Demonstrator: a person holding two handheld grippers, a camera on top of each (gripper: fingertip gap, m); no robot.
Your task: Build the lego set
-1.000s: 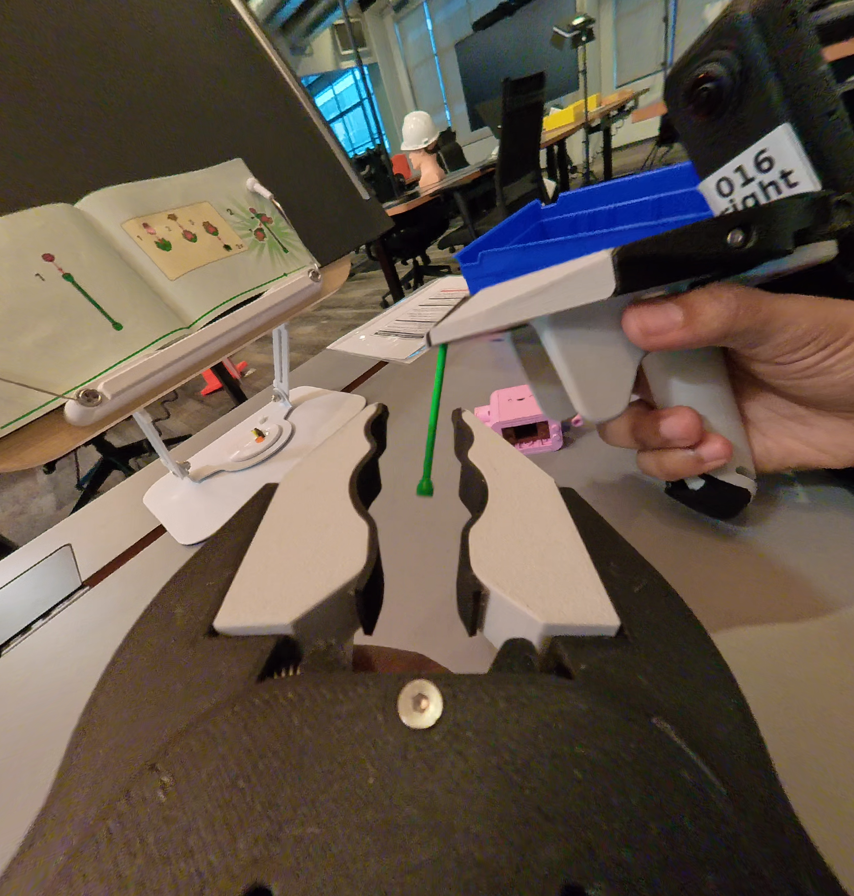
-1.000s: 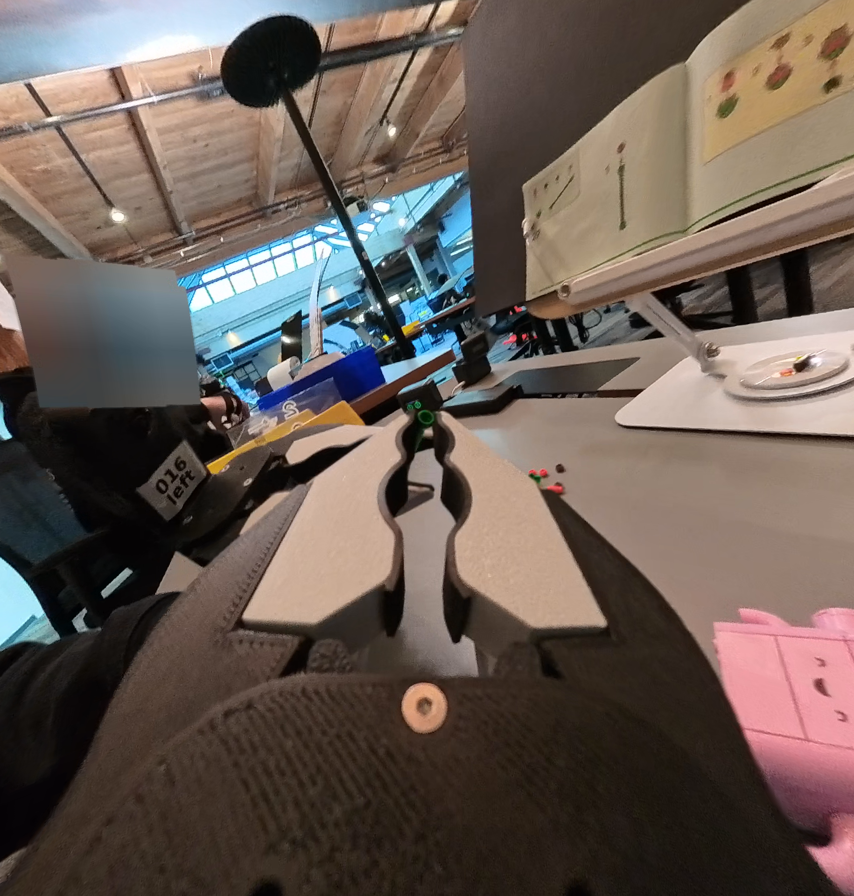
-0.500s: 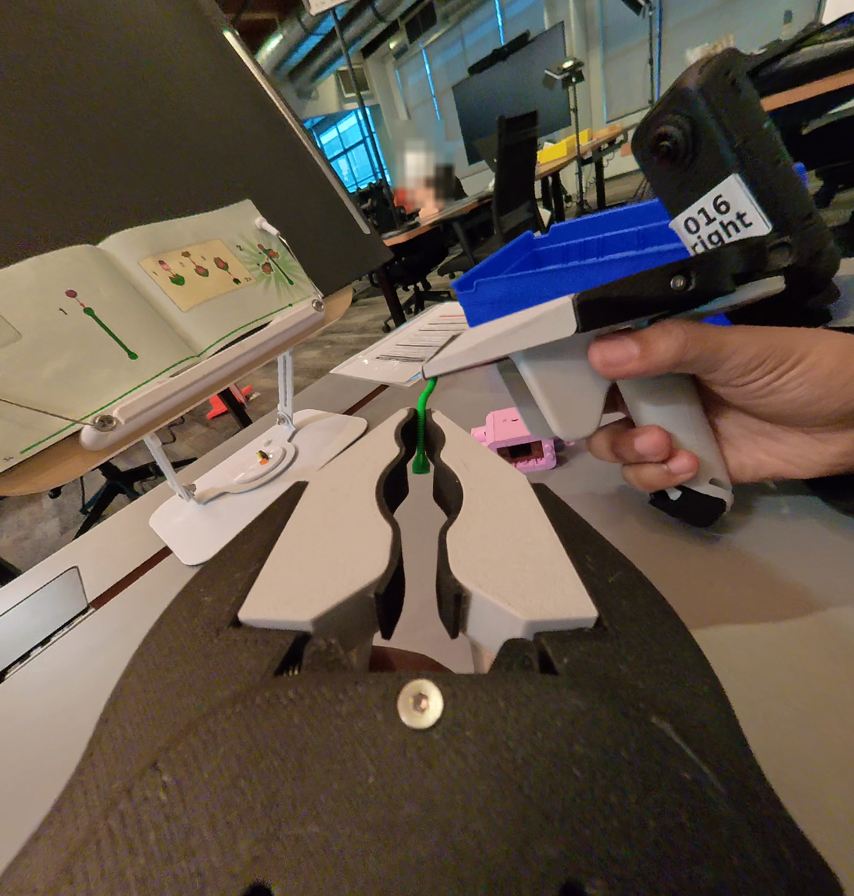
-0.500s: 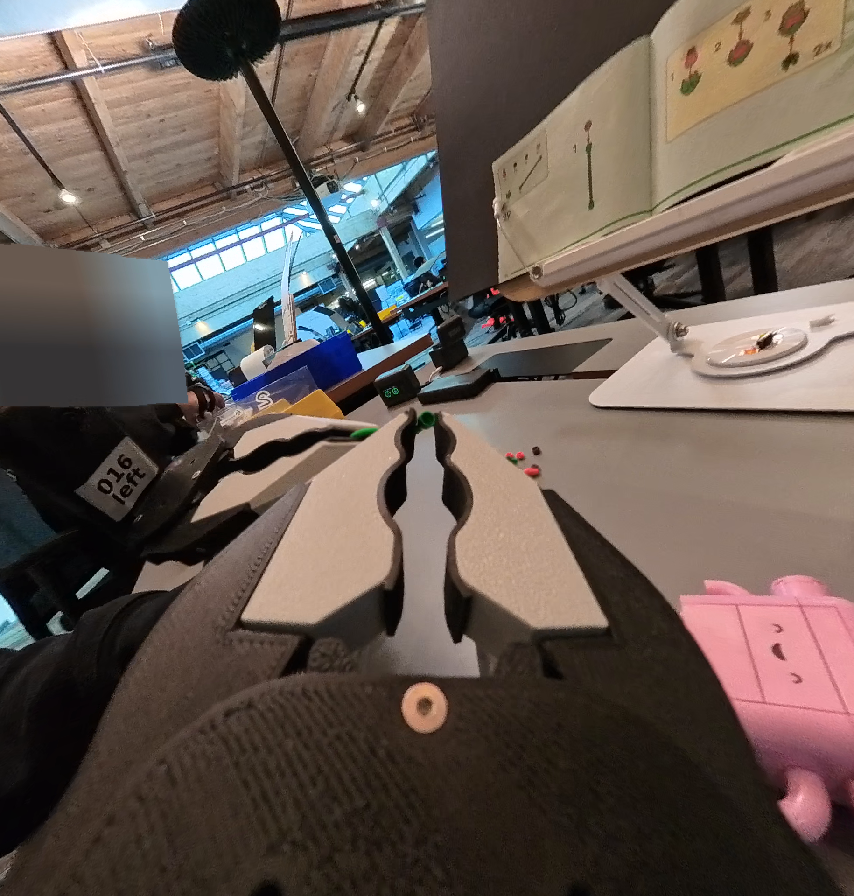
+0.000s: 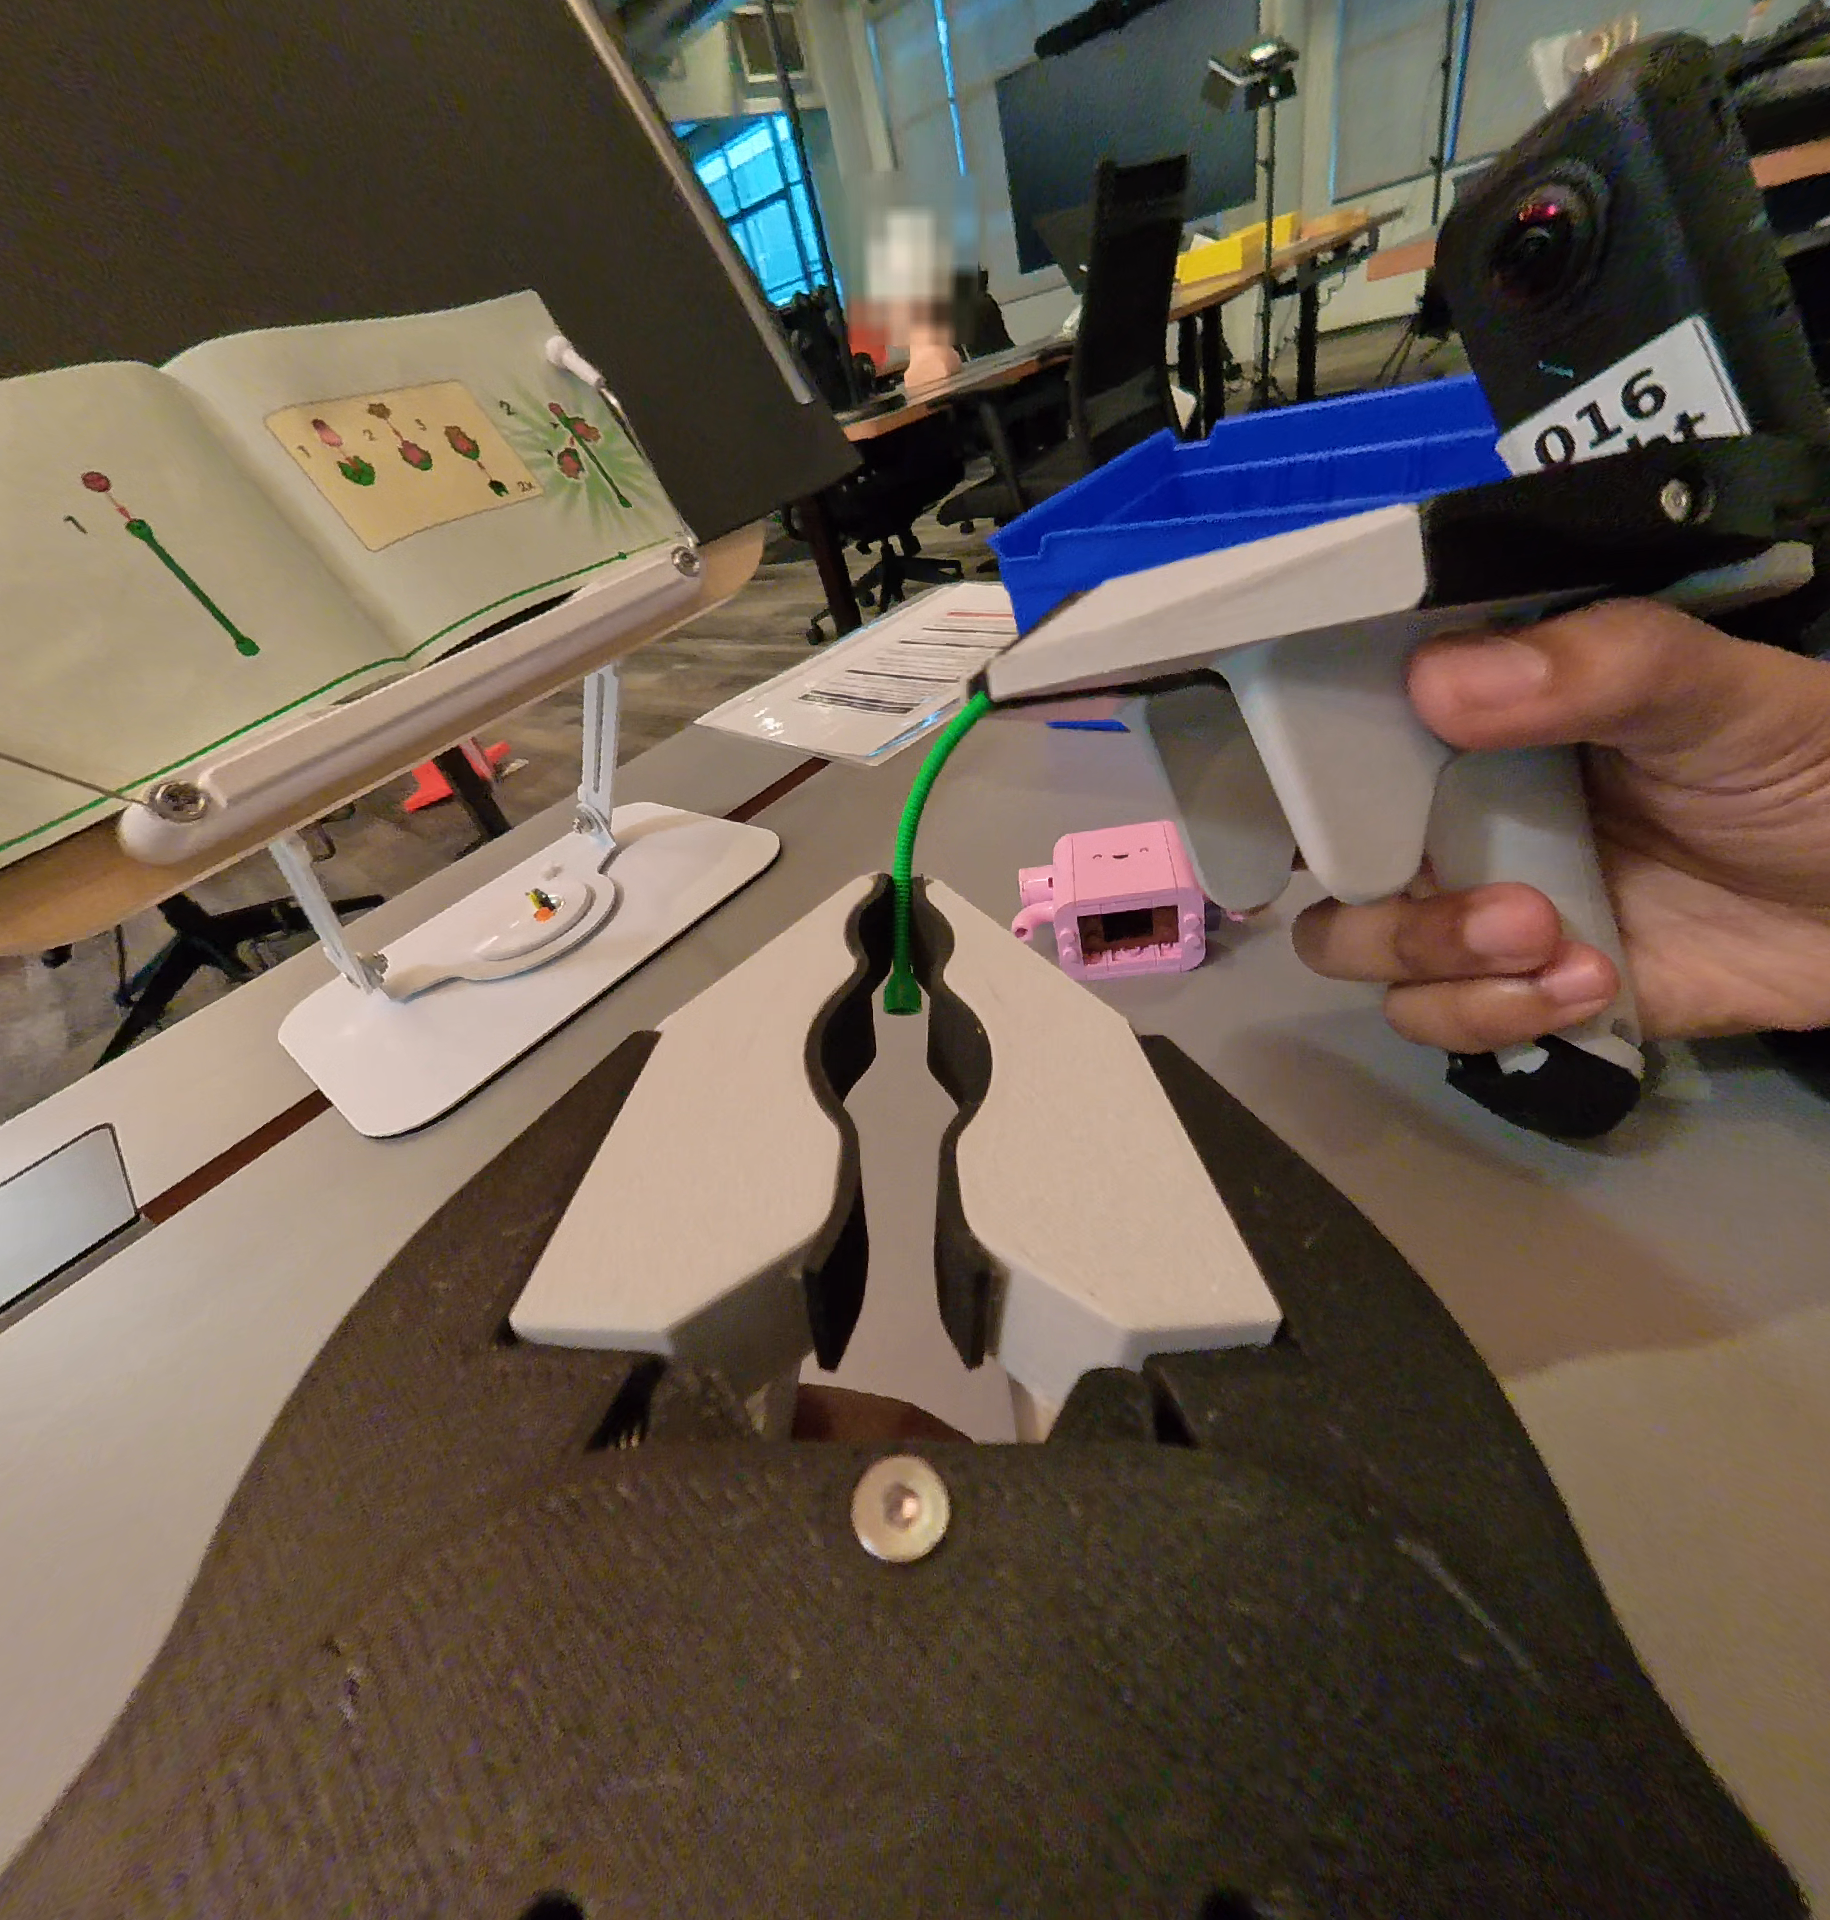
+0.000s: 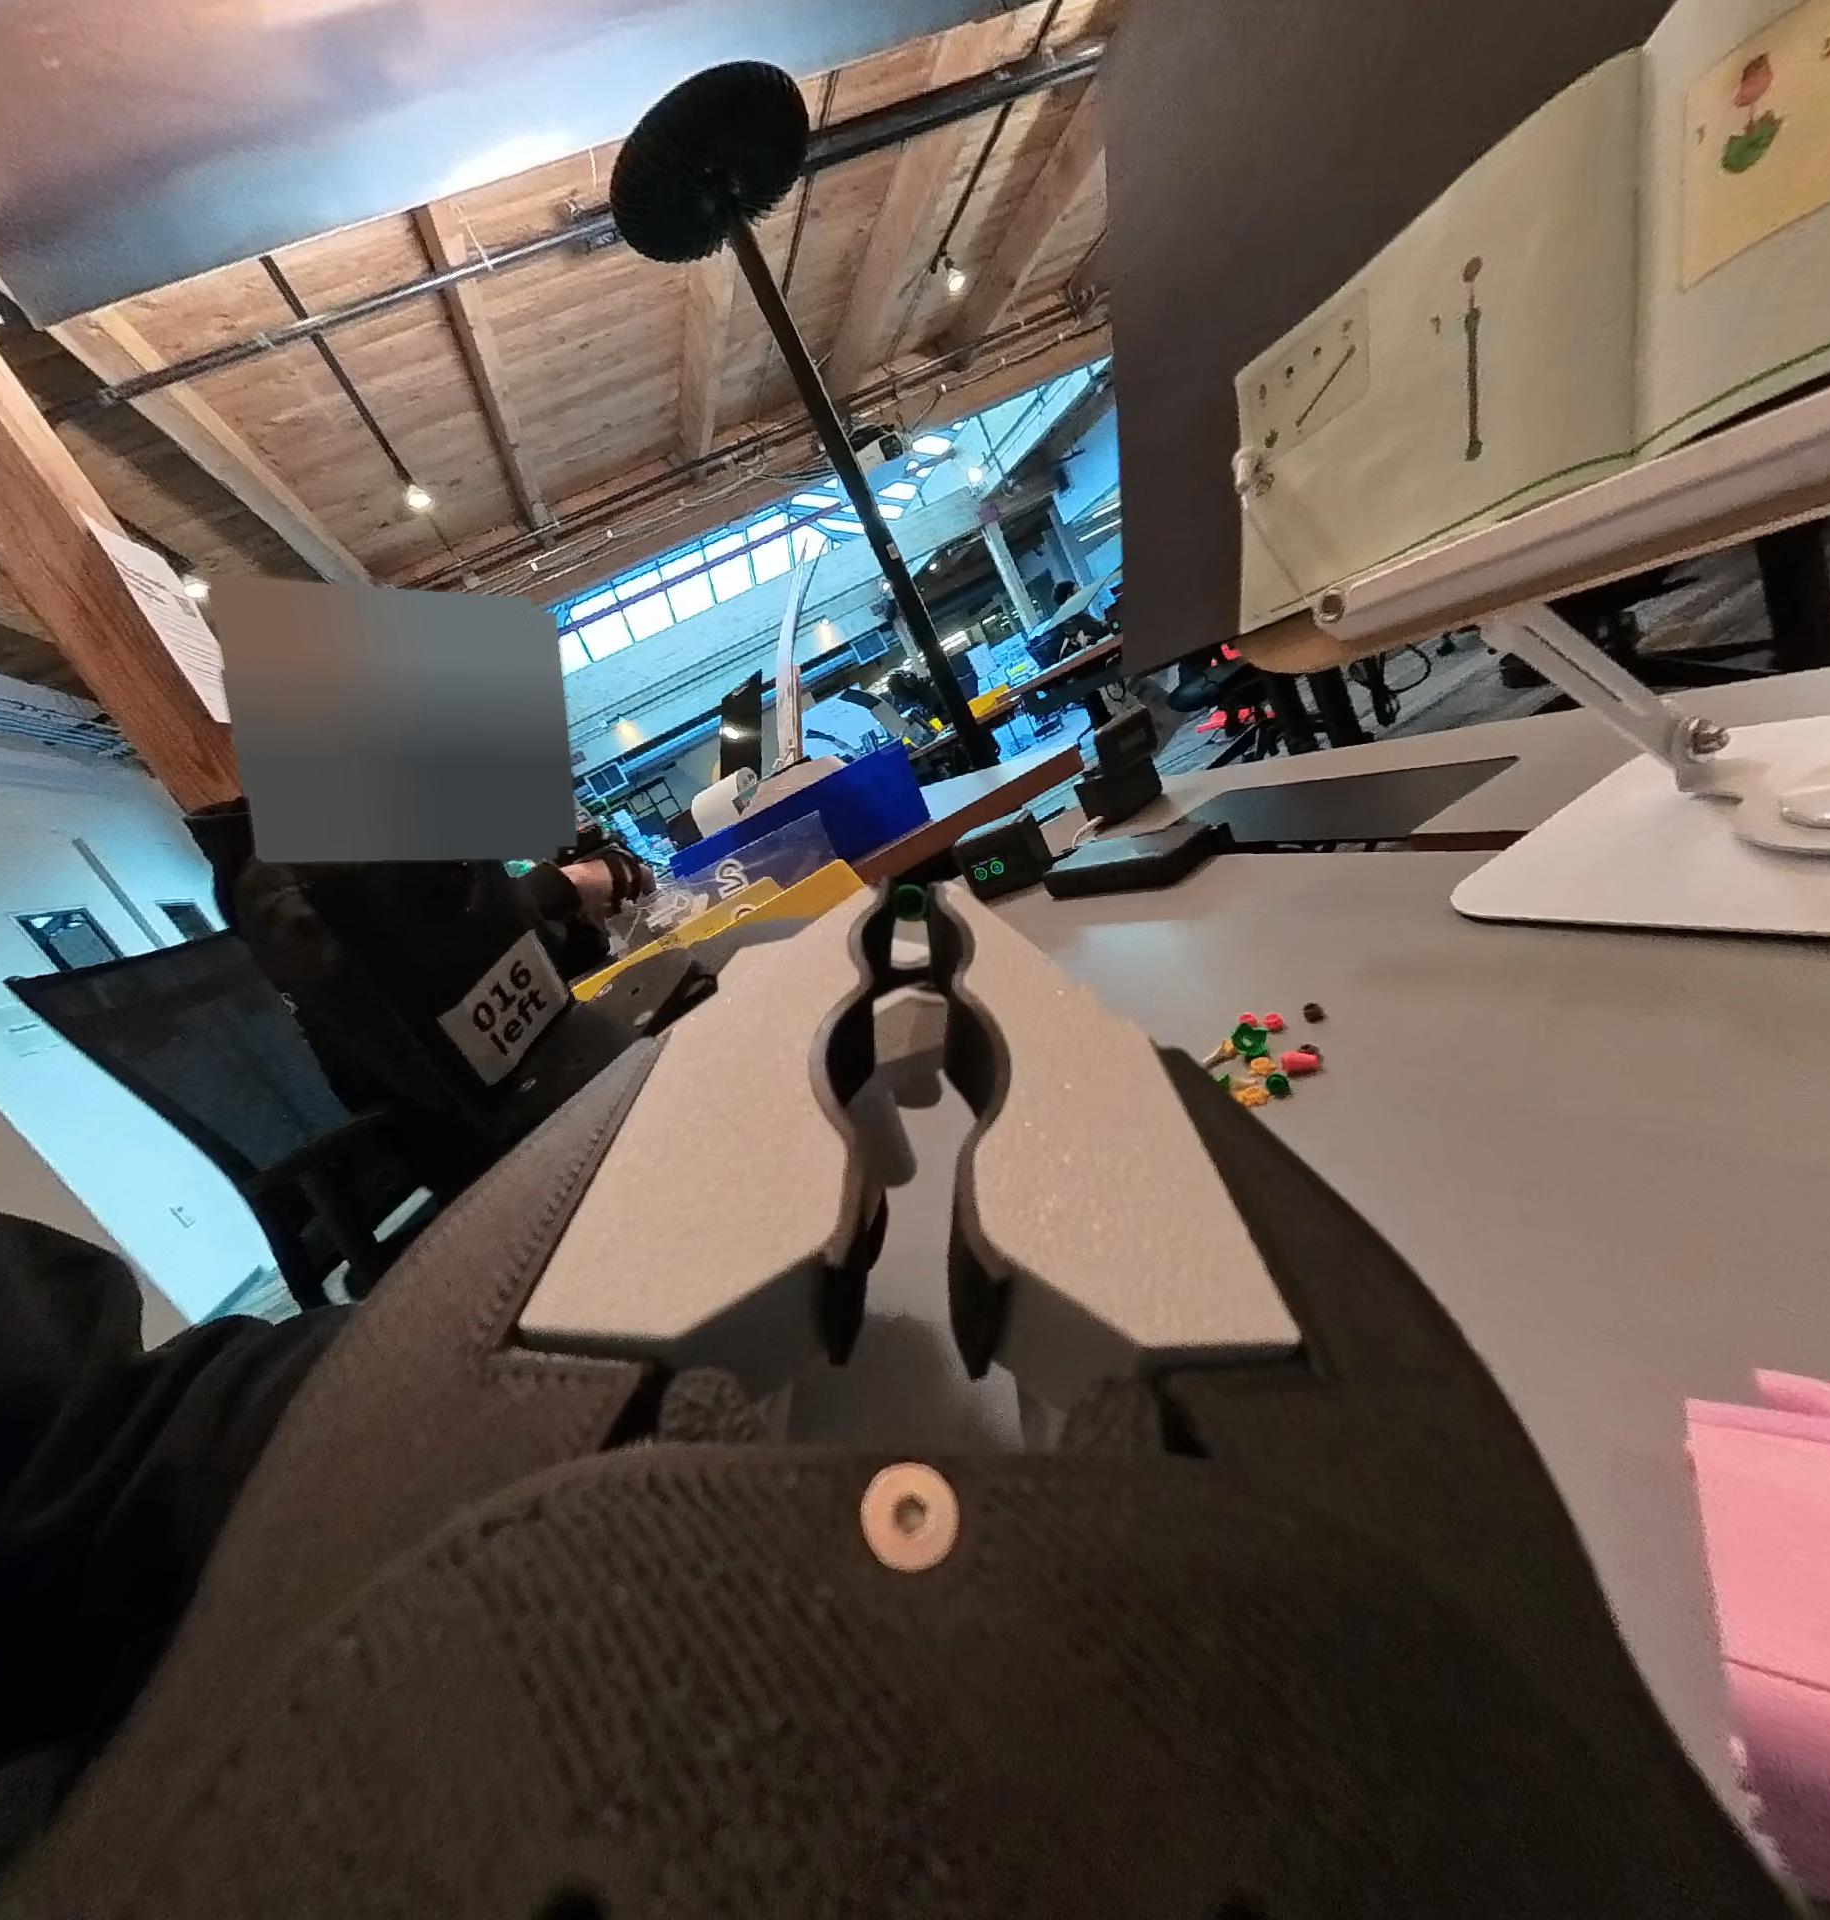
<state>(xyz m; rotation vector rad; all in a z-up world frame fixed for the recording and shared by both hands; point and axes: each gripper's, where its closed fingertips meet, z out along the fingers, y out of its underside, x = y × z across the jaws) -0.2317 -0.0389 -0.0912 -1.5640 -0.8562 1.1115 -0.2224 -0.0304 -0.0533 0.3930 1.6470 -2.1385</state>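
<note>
A thin green lego stem runs bent between both grippers. My left gripper is shut on its lower end, whose green tip shows between the fingers. My right gripper comes in from the right in the left wrist view and is shut on the stem's upper end; in the right wrist view its own tips pinch the green end. A pink lego block figure sits on the grey table behind the left gripper. Small loose lego pieces lie on the table in the right wrist view.
An open instruction booklet rests on a white stand at the left. A blue bin and a printed sheet lie behind the right gripper. A person in black holds the grippers. Across from one pair of fingers to the other is roughly 4 centimeters.
My left gripper has closed on the stem's lower end; it was open a second ago. The stem, straight then, now bends between the two grippers. The right gripper has tilted upward.
</note>
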